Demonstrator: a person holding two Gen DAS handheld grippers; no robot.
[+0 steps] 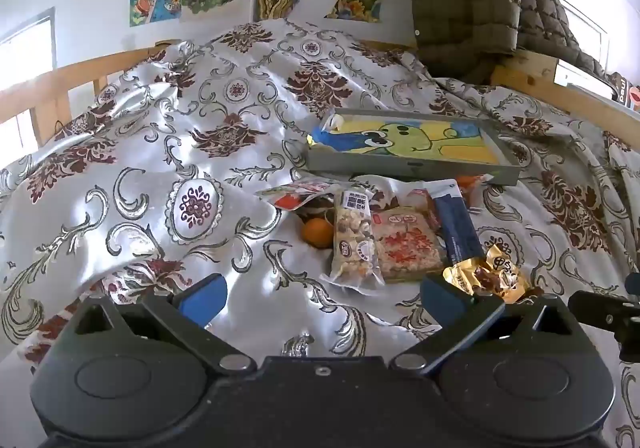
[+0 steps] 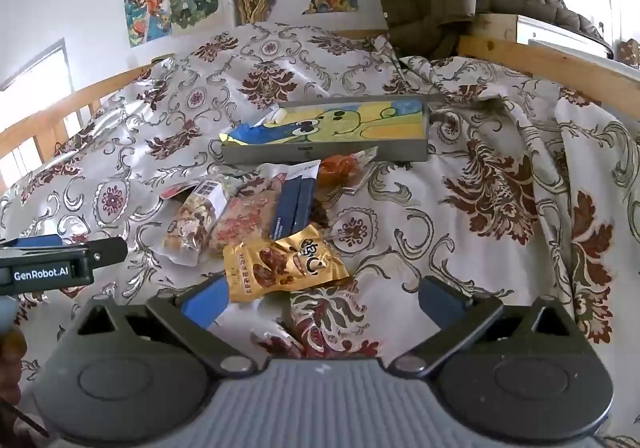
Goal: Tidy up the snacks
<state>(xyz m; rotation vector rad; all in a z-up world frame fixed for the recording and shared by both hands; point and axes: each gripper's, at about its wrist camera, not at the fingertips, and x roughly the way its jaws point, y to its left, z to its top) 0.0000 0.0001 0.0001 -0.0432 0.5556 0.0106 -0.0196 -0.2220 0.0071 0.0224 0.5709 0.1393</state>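
A patterned bedspread (image 1: 168, 152) covers the bed. On the left, the left gripper (image 1: 324, 300) hovers low with its jaws spread wide and nothing between them. Ahead and slightly to its right lies the snack pile: an orange (image 1: 316, 234), a clear nut bag (image 1: 354, 244), a pink cracker pack (image 1: 412, 244), a dark blue pack (image 1: 460, 228), all lying lengthwise away from the viewer. Behind them sits a shallow grey tray (image 1: 408, 166). Further right, a gold date packet (image 2: 280, 262) lies crosswise, its near edge just ahead of the right gripper (image 2: 324, 304), also wide open and empty. The right hand looks nearer to it.
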